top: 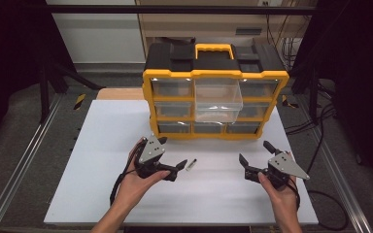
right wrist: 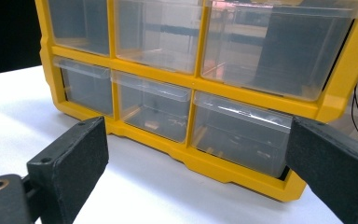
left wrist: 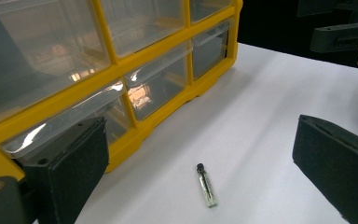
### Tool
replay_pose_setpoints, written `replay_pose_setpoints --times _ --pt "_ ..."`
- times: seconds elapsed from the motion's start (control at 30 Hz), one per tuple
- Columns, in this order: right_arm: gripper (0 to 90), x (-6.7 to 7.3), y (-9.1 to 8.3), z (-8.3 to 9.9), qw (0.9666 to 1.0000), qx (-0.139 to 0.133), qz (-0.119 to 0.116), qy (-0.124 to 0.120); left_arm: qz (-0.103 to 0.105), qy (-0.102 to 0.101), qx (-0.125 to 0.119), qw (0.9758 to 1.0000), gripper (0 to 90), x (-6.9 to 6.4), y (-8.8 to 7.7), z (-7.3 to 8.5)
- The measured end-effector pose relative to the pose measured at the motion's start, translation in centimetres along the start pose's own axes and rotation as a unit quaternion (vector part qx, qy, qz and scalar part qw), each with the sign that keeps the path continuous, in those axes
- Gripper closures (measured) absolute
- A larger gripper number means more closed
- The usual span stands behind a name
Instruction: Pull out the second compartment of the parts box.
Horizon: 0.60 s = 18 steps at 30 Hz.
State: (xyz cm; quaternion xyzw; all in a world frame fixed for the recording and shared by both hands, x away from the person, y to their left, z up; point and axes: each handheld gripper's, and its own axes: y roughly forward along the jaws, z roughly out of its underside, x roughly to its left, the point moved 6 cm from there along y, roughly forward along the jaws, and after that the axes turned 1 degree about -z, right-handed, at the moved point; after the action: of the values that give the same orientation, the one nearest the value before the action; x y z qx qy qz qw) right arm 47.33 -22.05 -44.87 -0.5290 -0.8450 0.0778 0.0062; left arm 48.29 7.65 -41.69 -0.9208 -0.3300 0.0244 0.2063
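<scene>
A small glass vial [top: 191, 164] with a black cap lies flat on the white board [top: 102, 184]. My left gripper [top: 172, 153] is open just left of it, and in the left gripper view the vial [left wrist: 207, 185] lies on the board between the two spread jaws of the left gripper [left wrist: 200, 126], touching neither. My right gripper [top: 255, 152] is open above the board at the right, holding nothing. In its own view the right gripper [right wrist: 196, 130] faces the bottom row of the yellow drawer cabinet [right wrist: 242, 170].
The yellow and black drawer cabinet [top: 216, 74] stands at the back of the board, its top middle clear drawer [top: 218, 99] pulled out. Its lower drawers [right wrist: 154, 109] are pushed in. Metal rails run along both sides, and cables lie at the right.
</scene>
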Motion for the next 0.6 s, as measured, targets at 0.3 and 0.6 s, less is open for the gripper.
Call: replay_pose_setpoints --times 0.3,0.6 --pt "6.3 -0.1 0.0 0.1 1.0 0.003 0.001 0.002 0.004 0.01 0.018 0.9998 4.1 -0.5 0.8 -0.4" --pt "6.3 0.0 0.1 0.2 1.0 0.006 0.001 0.001 0.007 0.013 0.058 0.9982 5.2 -0.9 1.8 -0.7"
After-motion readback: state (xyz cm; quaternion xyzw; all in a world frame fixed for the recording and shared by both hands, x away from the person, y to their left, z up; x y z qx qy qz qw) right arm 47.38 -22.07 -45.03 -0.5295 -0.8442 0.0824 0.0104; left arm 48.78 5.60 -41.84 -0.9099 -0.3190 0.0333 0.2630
